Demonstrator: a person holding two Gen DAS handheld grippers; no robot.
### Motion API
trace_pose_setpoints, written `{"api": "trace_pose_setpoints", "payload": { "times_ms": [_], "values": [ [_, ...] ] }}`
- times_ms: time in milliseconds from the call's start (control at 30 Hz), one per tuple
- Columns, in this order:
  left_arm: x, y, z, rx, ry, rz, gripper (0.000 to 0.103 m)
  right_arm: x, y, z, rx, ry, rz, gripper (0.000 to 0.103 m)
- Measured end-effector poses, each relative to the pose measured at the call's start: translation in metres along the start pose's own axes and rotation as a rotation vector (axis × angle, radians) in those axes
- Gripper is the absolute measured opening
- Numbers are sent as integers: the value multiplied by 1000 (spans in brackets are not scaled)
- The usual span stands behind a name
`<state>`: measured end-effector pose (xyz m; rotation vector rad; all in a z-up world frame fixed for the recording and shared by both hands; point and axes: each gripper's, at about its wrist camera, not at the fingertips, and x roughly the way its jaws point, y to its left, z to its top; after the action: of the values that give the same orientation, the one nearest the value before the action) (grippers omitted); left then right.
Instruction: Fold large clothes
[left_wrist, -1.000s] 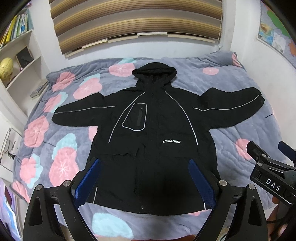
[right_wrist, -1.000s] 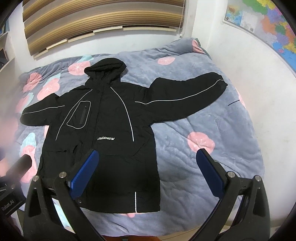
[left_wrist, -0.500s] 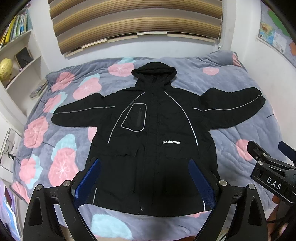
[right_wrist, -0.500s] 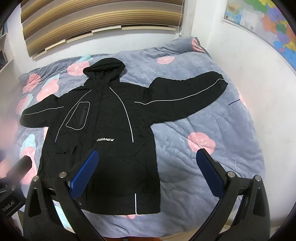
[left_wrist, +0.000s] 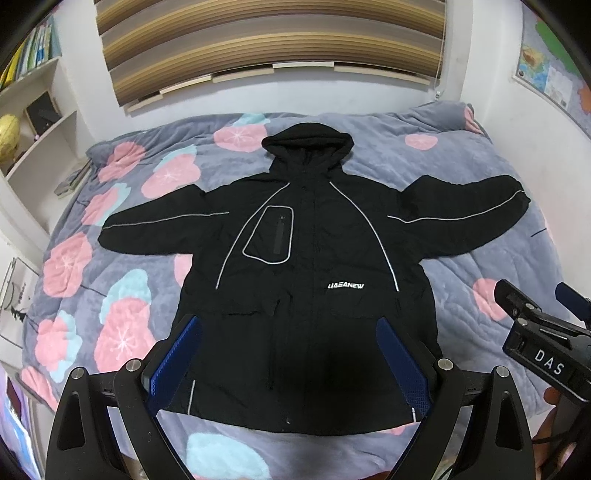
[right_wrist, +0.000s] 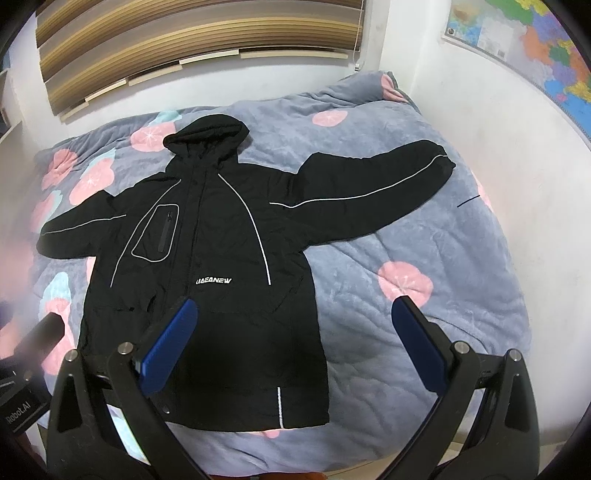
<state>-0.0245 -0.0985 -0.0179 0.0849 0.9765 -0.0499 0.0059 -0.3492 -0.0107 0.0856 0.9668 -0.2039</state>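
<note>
A black hooded jacket (left_wrist: 306, 280) with thin white piping lies flat, front up, on the bed, both sleeves spread out sideways and the hood towards the far wall. It also shows in the right wrist view (right_wrist: 207, 258). My left gripper (left_wrist: 290, 360) is open and empty, held above the jacket's hem. My right gripper (right_wrist: 295, 341) is open and empty, above the jacket's lower right side and the bedding beside it. The right gripper's body also shows at the right edge of the left wrist view (left_wrist: 539, 343).
The bed is covered by a grey-blue quilt (left_wrist: 461, 280) with pink and teal flowers. A white wall with a map (right_wrist: 524, 48) runs along the right. A bookshelf (left_wrist: 33, 110) stands at the left. Window blinds (left_wrist: 266, 40) hang behind the bed.
Both views have shifted very slightly; the jacket lies as before and both grippers stay open.
</note>
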Motion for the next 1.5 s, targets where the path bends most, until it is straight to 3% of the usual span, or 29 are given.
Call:
{"api": "trace_pose_setpoints", "payload": {
  "times_ms": [400, 967, 1267, 1500],
  "values": [
    [1, 35, 9, -14, -20, -14, 96, 3, 32, 7, -13, 2, 11, 103],
    [17, 60, 26, -61, -26, 21, 96, 15, 53, 26, -9, -20, 42, 103],
    [49, 42, 47, -88, -2, 25, 96, 42, 39, 45, 9, -14, 41, 103],
    [100, 16, 59, -166, 48, 22, 96, 91, -3, 63, 24, 28, 29, 103]
  ]
}}
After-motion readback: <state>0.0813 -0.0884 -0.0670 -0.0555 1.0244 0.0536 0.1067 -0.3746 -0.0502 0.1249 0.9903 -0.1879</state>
